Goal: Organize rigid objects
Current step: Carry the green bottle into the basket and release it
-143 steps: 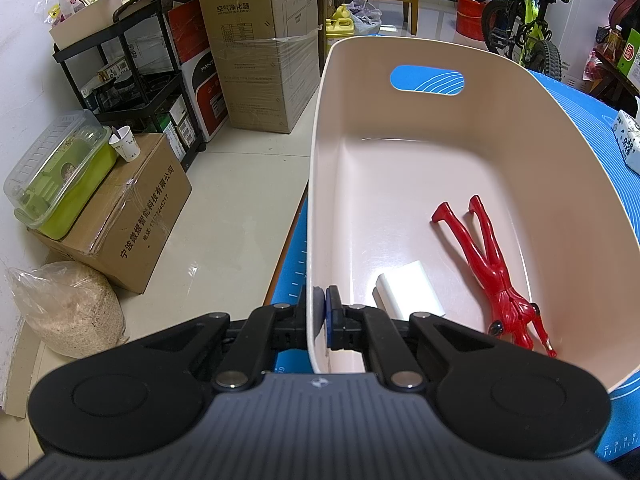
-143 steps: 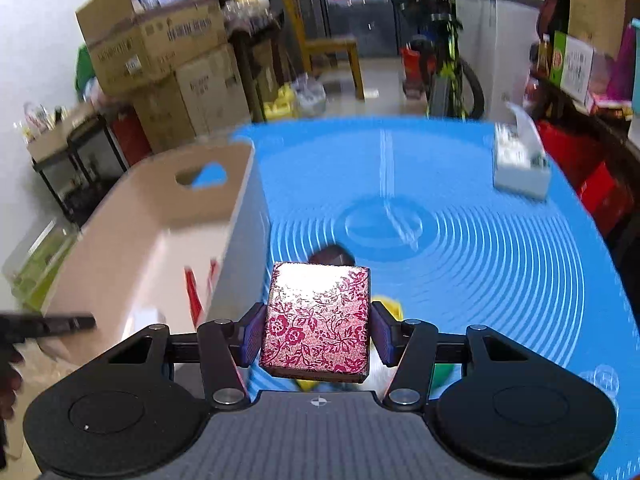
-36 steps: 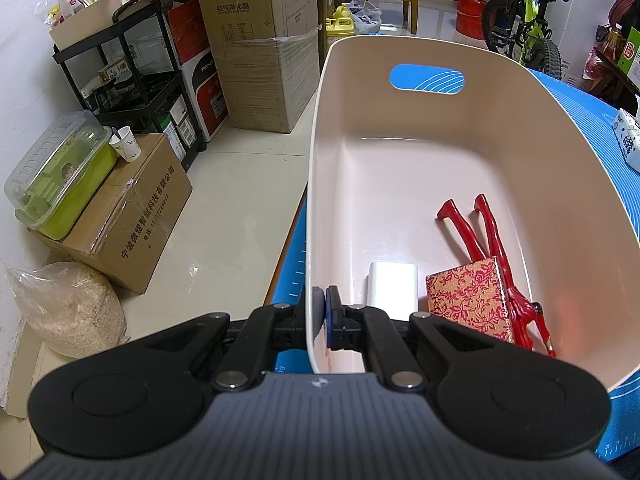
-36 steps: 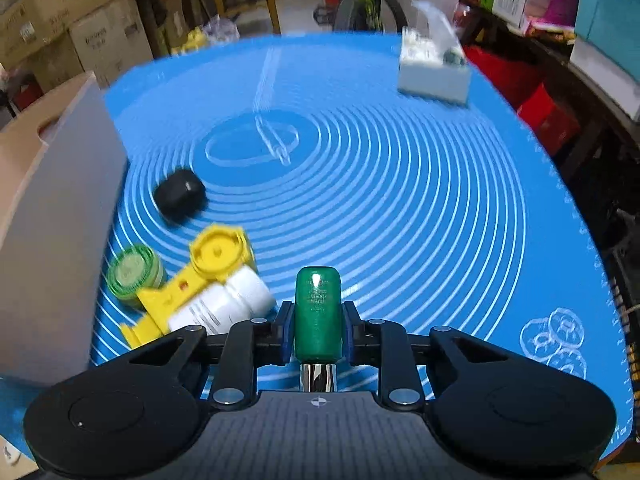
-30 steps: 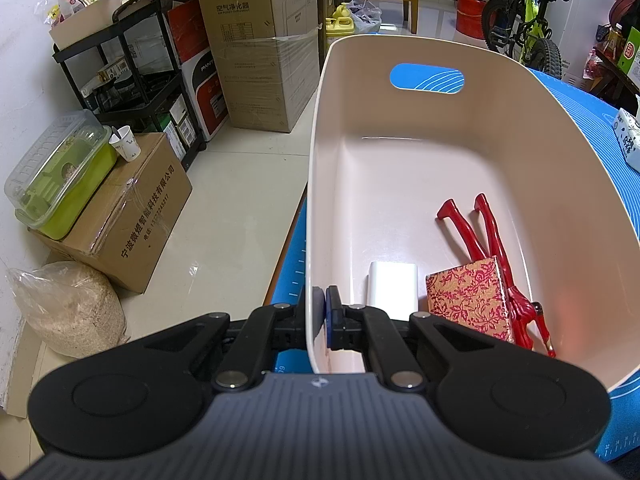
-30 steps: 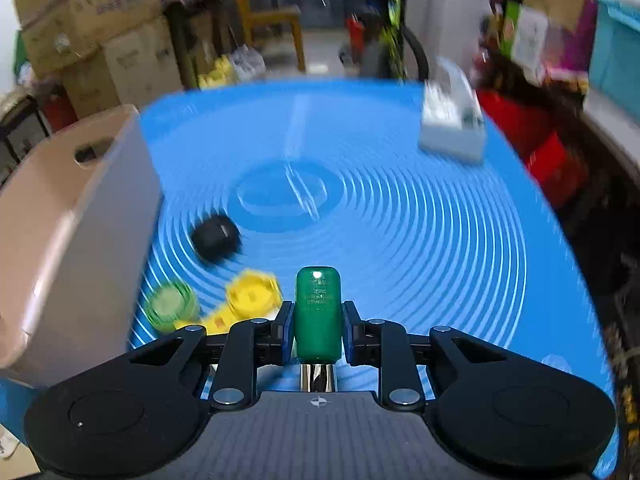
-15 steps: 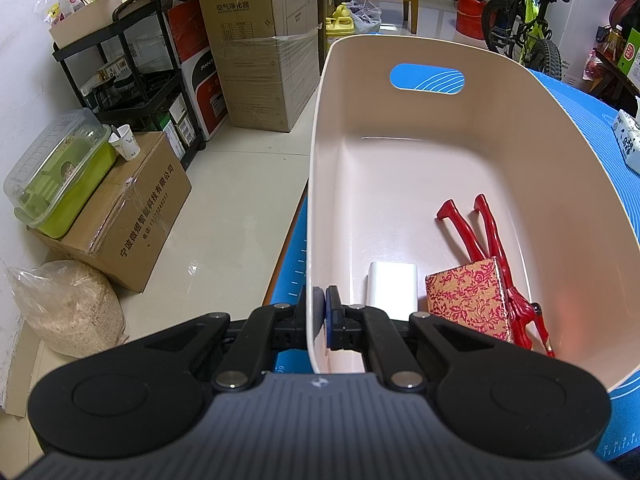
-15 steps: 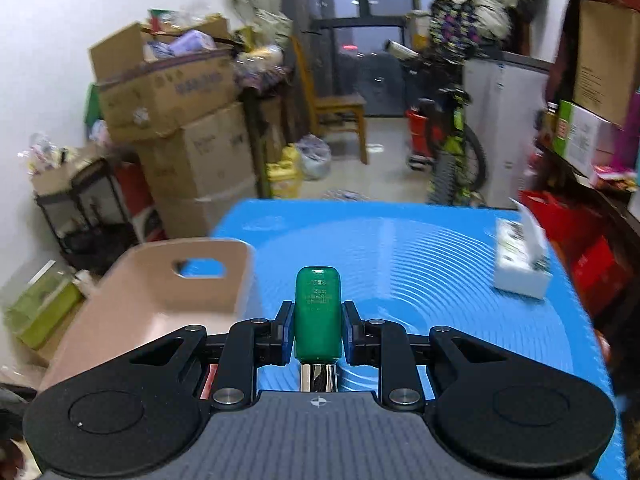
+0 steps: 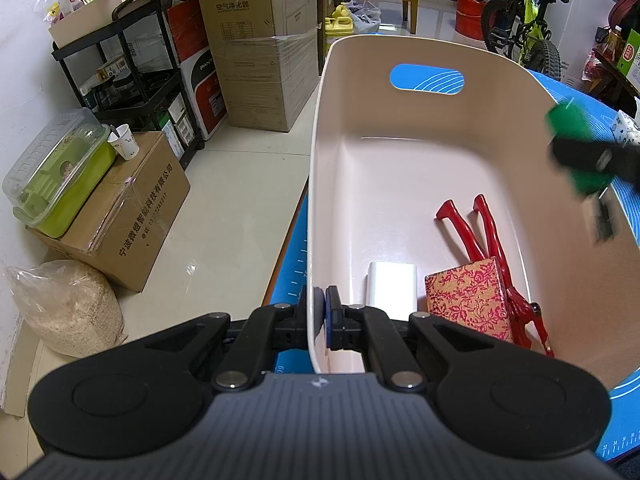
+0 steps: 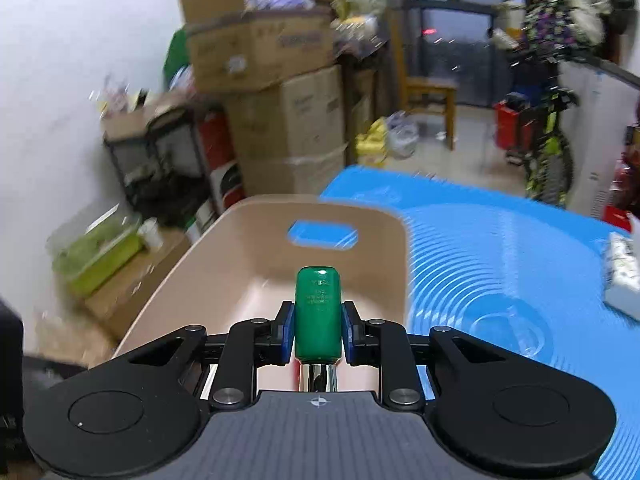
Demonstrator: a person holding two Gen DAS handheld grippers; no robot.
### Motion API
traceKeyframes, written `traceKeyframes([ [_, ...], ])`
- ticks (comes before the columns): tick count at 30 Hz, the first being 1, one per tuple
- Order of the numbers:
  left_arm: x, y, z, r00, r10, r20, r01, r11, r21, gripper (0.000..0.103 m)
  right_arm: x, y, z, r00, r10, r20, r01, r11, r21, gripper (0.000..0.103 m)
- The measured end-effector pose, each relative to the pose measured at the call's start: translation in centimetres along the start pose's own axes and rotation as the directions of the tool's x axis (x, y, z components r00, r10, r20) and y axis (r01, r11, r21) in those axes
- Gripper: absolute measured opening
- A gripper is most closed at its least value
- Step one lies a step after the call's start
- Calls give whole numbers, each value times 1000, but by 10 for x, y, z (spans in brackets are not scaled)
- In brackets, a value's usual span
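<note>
My left gripper (image 9: 320, 312) is shut on the near rim of a beige bin (image 9: 400, 184), one pad on each side of its left wall. Inside the bin lie a red toy figure (image 9: 486, 240), a red floral box (image 9: 468, 304) and a white block (image 9: 392, 290). My right gripper (image 10: 318, 328) is shut on a green object with a metal end (image 10: 318, 312) and holds it above the bin (image 10: 280, 256). It shows blurred at the right edge of the left wrist view (image 9: 576, 152), over the bin's right wall.
The bin stands at the left edge of a blue mat (image 10: 500, 272) on the table. A white tissue pack (image 10: 620, 276) lies at the mat's far right. Cardboard boxes (image 9: 256, 40), a black shelf (image 9: 132, 68) and a bicycle (image 9: 528, 20) stand on the floor beyond.
My right gripper has swung left with the green object, from over the mat to above the bin, and now enters the left wrist view. The left gripper and the bin's contents have not moved.
</note>
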State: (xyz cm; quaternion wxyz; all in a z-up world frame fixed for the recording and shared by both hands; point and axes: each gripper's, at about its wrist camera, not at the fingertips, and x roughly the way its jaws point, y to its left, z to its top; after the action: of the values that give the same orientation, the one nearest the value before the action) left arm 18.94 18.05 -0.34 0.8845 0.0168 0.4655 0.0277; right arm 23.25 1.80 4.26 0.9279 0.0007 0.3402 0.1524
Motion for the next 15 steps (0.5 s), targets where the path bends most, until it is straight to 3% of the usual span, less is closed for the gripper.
traceKeyframes([
  [5, 1, -3, -1, 1000, -1, 0, 1, 1000, 0, 7, 25, 22, -22, 995, 7, -95, -17, 995, -96, 33],
  [10, 1, -5, -2, 1000, -4, 0, 4, 1000, -2, 7, 42, 24, -35, 980, 1, -198, -22, 994, -104, 33],
  [14, 1, -5, -2, 1000, -4, 0, 4, 1000, -3, 7, 38, 26, -37, 979, 14, -203, -37, 993, -109, 35],
  [15, 1, -5, -2, 1000, -4, 0, 4, 1000, -3, 7, 36, 25, -35, 981, 18, -194, -38, 994, -100, 44],
])
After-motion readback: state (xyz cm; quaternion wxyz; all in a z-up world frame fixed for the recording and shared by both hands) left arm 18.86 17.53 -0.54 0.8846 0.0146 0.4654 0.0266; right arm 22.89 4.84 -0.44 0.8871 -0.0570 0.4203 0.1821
